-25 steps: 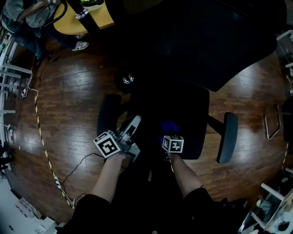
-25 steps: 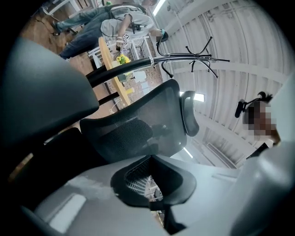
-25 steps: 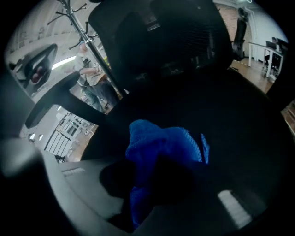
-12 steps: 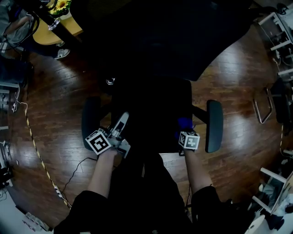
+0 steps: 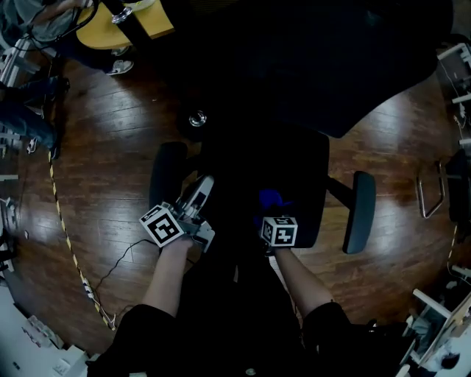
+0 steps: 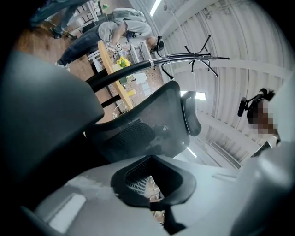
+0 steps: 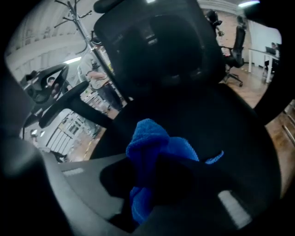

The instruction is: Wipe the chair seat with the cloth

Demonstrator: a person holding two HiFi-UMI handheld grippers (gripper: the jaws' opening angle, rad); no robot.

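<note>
The black office chair's seat [image 5: 294,166] fills the middle of the head view, under its tall dark backrest [image 5: 294,66]. A blue cloth [image 5: 270,199] lies bunched on the seat's front part. My right gripper [image 5: 271,212] is shut on the blue cloth [image 7: 148,138], pressing it onto the seat [image 7: 226,124]; the backrest [image 7: 156,46] rises behind. My left gripper [image 5: 201,193] hovers at the seat's left front corner, next to the left armrest [image 5: 168,175]. In the left gripper view the left gripper [image 6: 159,205] has its jaws together, holding nothing and pointing up at the mesh backrest [image 6: 138,133].
The right armrest [image 5: 360,212] juts out beside the seat. Dark wooden floor [image 5: 103,169] surrounds the chair, crossed by a striped cable [image 5: 68,239]. A yellow table [image 5: 143,22] and a person's shoe [image 5: 119,68] are at top left. A metal frame [image 5: 433,193] stands at right.
Half a second ago my right gripper and the cloth were at the seat's right front edge; they have swept left to the front middle. My left gripper stays beside the left armrest.
</note>
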